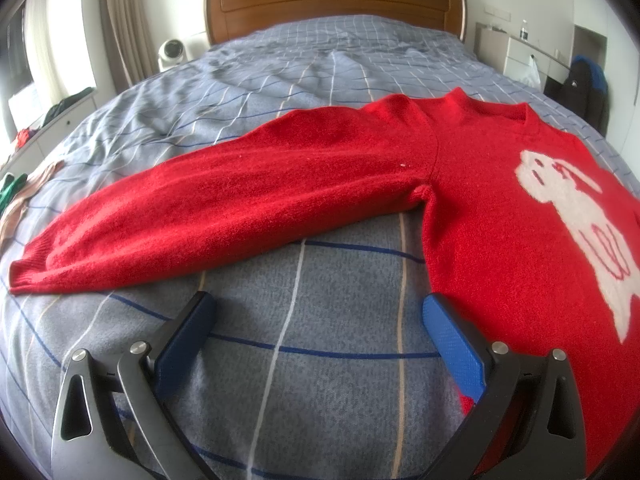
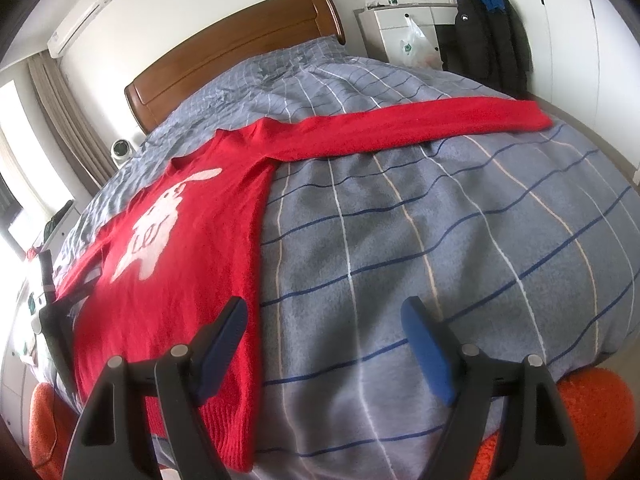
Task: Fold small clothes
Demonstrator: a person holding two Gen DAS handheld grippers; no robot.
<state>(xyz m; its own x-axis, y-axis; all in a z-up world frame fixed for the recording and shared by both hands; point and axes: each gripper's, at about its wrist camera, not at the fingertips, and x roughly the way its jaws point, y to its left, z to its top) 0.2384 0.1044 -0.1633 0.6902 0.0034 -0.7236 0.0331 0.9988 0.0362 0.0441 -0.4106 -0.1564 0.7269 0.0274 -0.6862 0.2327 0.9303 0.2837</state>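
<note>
A red sweater (image 1: 480, 184) with a white animal motif lies flat, front up, on the blue-grey checked bedspread (image 1: 320, 360). In the left wrist view one sleeve (image 1: 200, 208) stretches out to the left. My left gripper (image 1: 320, 304) is open over bare bedspread below the armpit, and its right finger (image 1: 452, 340) overlaps the sweater's side edge. In the right wrist view the sweater body (image 2: 192, 264) lies at the left and the other sleeve (image 2: 420, 124) runs out to the right. My right gripper (image 2: 325, 308) is open, with its left finger (image 2: 224, 332) over the sweater's edge near the hem.
A wooden headboard (image 1: 332, 4) closes the far end of the bed. Pink and green clothes (image 1: 24, 196) lie at the bed's left edge. A white dresser (image 2: 404, 24) and a black jacket (image 2: 488, 40) stand at the right. Orange fuzzy fabric (image 2: 592, 412) shows below the bed's near edge.
</note>
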